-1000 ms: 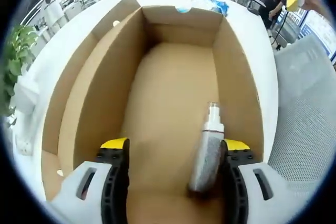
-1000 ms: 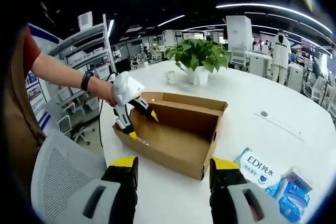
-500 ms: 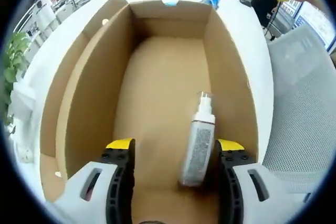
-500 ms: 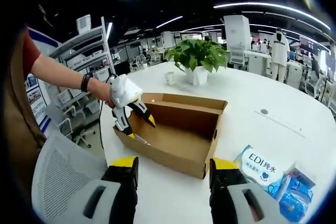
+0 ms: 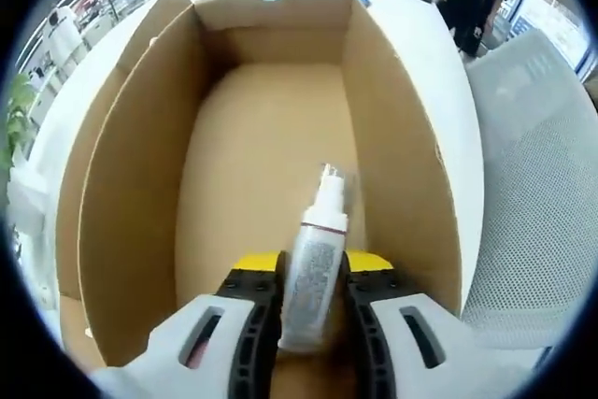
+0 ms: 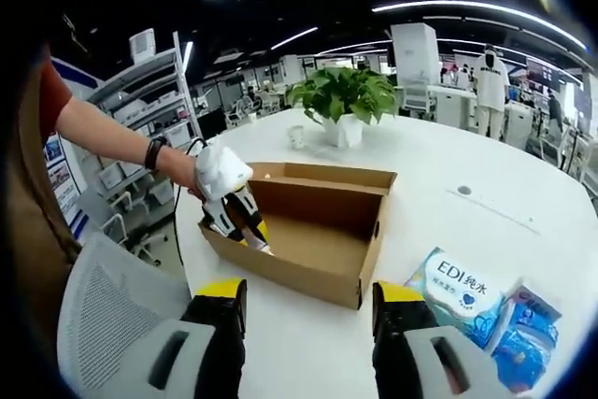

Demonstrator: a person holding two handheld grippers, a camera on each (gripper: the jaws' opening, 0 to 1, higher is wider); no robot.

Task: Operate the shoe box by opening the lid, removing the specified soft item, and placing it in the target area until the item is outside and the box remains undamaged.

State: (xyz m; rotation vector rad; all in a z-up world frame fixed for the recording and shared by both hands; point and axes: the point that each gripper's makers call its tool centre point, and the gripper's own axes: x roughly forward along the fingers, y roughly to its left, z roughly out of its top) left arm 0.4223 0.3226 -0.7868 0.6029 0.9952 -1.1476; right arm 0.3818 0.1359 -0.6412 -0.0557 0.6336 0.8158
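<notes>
Left tool (image 5: 313, 273) was inside the open box (image 5: 140, 184), jaws pinching the bottle (image 5: 313, 277) lying on the box floor near the right wall. Right tool (image 6: 308, 301) hung spread above the counter (image 6: 448, 221), holding nothing, near tissue packs (image 6: 458, 292). Plant (image 6: 341, 100) stood behind the box.
</notes>
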